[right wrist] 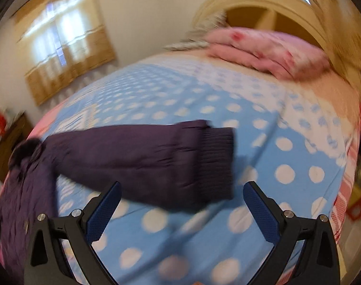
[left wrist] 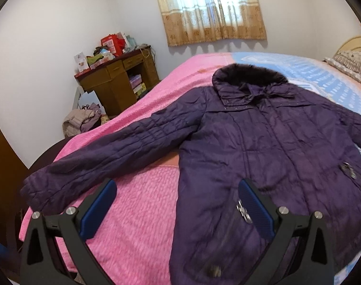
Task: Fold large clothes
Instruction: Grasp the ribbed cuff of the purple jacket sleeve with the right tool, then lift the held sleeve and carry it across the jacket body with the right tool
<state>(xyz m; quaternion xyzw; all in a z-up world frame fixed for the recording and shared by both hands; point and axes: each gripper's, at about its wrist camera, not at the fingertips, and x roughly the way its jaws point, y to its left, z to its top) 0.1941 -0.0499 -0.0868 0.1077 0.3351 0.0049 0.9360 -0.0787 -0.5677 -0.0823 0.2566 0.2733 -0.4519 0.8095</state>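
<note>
A dark purple padded jacket [left wrist: 263, 142] with a black fur collar lies spread front-up on the bed. Its left sleeve [left wrist: 97, 159] stretches out over the pink blanket toward the bed's corner. My left gripper [left wrist: 178, 190] is open above the jacket's lower left edge, holding nothing. In the blurred right wrist view the other sleeve [right wrist: 156, 159] lies on the blue dotted sheet, its ribbed cuff [right wrist: 218, 161] pointing right. My right gripper [right wrist: 181, 192] is open just above that sleeve near the cuff, holding nothing.
A pink blanket [left wrist: 137, 213] and a blue dotted sheet [right wrist: 287, 166] cover the bed. Pink pillows [right wrist: 270, 52] lie by the headboard. A cluttered wooden desk [left wrist: 118, 78] and a pile of clothes [left wrist: 83, 121] stand at the far left.
</note>
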